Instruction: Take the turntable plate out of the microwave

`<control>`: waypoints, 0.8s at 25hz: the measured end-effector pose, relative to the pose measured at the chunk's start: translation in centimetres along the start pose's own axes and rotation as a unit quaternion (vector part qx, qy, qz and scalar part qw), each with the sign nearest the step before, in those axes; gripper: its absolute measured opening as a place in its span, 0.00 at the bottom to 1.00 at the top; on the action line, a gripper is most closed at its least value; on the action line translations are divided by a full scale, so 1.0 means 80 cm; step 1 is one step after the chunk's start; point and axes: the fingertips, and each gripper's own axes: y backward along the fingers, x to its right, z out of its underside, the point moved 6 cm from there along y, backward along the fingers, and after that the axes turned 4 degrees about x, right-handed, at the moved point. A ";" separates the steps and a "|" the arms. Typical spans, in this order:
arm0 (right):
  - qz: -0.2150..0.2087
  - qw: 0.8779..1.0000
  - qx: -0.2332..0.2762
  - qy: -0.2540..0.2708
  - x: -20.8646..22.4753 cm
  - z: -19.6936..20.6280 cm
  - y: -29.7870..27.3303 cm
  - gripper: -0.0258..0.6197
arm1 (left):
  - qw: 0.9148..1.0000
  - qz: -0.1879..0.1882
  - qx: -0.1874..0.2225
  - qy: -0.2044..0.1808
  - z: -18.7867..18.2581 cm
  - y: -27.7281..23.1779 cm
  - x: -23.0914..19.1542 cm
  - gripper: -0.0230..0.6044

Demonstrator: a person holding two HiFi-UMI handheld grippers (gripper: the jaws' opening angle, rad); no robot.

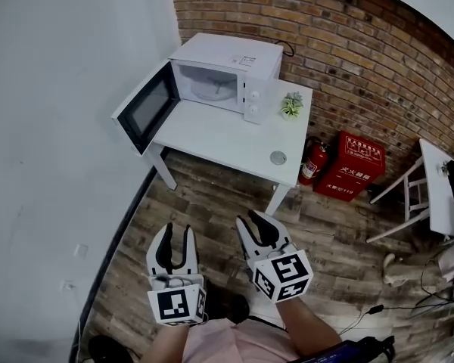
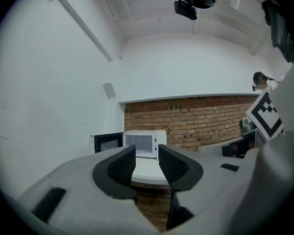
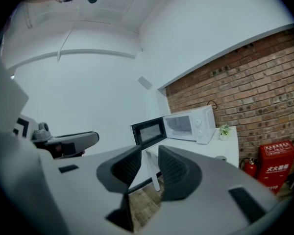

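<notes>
Approach step judged in hand; left gripper (image 1: pixel 177 233) and right gripper (image 1: pixel 253 221) are held parted, empty, well short of the table (image 1: pixel 212 138); turntable plate (image 1: pixel 212 90) is seen inside open microwave (image 1: pixel 231 55) at table's back-left corner; reach-in needed next.

All three views toward far microwave (image 1: pixel 225 72)

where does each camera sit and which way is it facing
Head view: person's head, steeply down at open microwave on white table; left claw, right claw show.
Left gripper view: on left claw, facing the microwave beyond its parted jaws.
Right gripper view: on right claw, microwave above its parted jaws.
All three share the microwave.
</notes>
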 end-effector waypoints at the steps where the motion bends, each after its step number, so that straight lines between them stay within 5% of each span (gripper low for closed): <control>1: 0.000 1.000 -0.001 -0.001 0.003 0.000 -0.007 0.21 | 1.000 -0.002 -0.001 0.000 0.002 -0.006 -0.003 0.27; 11: 0.015 1.000 -0.024 -0.009 0.019 0.022 -0.141 0.19 | 1.000 0.012 -0.010 0.009 0.042 -0.116 -0.080 0.26; 20: 0.053 0.999 -0.011 0.002 0.034 -0.020 -0.279 0.18 | 0.998 0.066 -0.002 0.026 0.036 -0.247 -0.155 0.24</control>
